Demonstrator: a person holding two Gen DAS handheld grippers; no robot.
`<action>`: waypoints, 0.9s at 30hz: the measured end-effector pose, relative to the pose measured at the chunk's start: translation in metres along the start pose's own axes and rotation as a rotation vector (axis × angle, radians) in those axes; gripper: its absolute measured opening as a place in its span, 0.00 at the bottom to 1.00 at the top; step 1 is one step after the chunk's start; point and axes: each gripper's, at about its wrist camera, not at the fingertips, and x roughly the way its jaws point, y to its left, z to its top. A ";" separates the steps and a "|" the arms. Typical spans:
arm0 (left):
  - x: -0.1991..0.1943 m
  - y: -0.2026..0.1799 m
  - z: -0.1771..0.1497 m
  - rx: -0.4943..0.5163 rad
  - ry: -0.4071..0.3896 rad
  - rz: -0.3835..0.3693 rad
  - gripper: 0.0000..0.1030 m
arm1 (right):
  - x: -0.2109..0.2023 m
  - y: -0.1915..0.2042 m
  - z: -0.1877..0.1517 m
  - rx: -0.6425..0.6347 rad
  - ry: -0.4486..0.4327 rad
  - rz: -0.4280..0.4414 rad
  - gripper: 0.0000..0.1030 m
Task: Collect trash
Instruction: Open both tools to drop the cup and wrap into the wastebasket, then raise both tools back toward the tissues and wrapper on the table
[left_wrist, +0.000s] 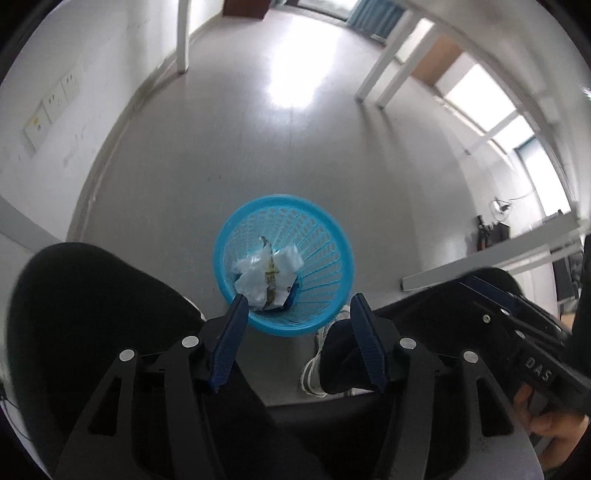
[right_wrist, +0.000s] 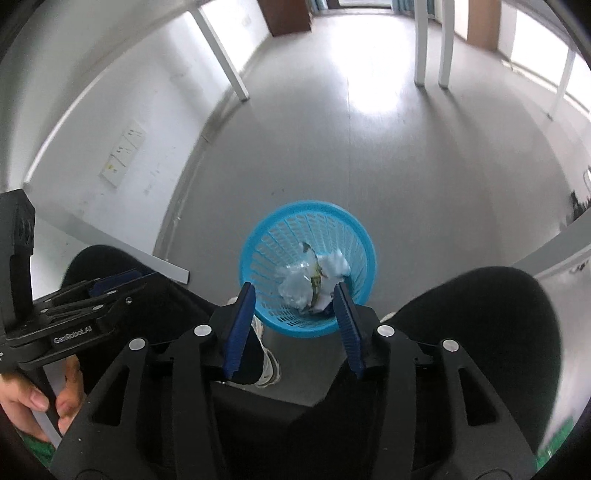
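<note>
Now both grippers hang above the blue mesh wastebasket (left_wrist: 328, 236) on the floor — left gripper (left_wrist: 297, 308) jaws apart, empty; right gripper (right_wrist: 293, 295) likewise, holding nothing — crumpled white trash (left_wrist: 267, 275) lies inside the basket.

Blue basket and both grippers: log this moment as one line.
left gripper: open, empty | right gripper: open, empty | blue basket: on floor, upright | crumpled white trash: inside basket
</note>
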 end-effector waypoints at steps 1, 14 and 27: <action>-0.010 -0.002 -0.003 0.008 -0.023 -0.009 0.60 | -0.009 0.003 -0.002 -0.012 -0.015 0.001 0.42; -0.141 -0.018 -0.024 0.147 -0.326 -0.029 0.82 | -0.133 0.019 -0.011 -0.121 -0.276 0.017 0.59; -0.213 -0.025 0.024 0.156 -0.577 -0.022 0.94 | -0.203 0.036 0.057 -0.165 -0.479 0.028 0.83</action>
